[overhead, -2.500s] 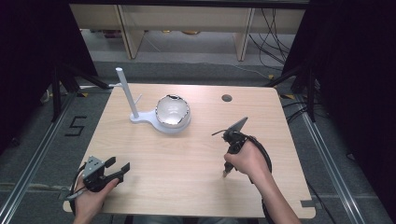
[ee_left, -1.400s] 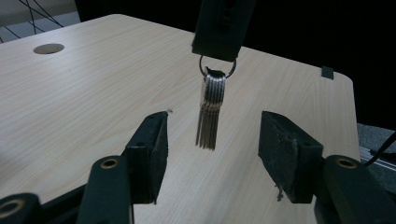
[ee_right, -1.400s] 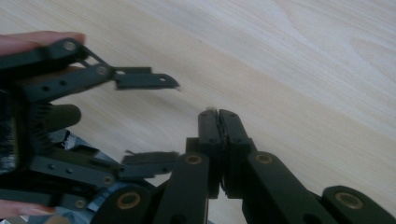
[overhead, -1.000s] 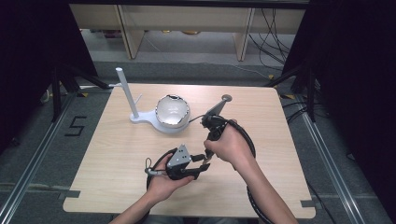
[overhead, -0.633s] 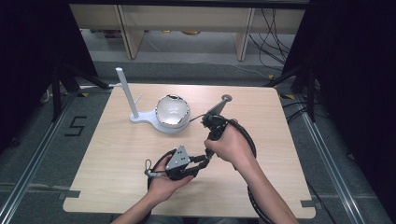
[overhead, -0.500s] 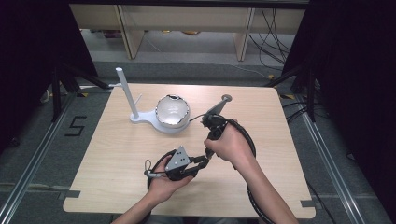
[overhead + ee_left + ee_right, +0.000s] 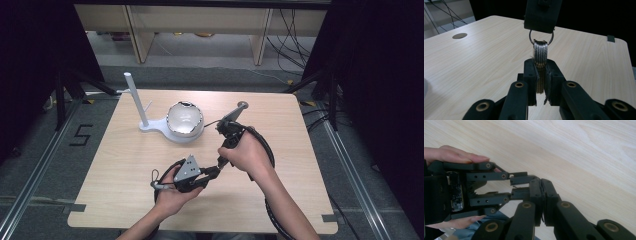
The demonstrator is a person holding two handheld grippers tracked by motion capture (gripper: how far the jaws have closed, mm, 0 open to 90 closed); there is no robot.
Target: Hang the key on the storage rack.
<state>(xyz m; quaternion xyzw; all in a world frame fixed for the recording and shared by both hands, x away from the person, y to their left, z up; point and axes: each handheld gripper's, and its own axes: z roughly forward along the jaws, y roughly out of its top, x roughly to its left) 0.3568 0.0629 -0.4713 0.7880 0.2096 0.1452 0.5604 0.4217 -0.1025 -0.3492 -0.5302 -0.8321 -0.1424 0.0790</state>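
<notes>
Left gripper view, key stack [image 7: 540,56] clamped in hand-held gripper [image 7: 540,82]

A pale wooden worktop [image 7: 125,165] stands on grey floor [image 7: 40,155] marked "5", black curtains [image 7: 380,100] at both sides, wooden shelving [image 7: 200,20] behind

1. Light wooden table [image 7: 125,165], round hole [image 7: 242,105] near far edge.
2. White stand with upright post [image 7: 136,100] near far-left corner.
3. White bowl [image 7: 184,120] touching stand's base.
</notes>
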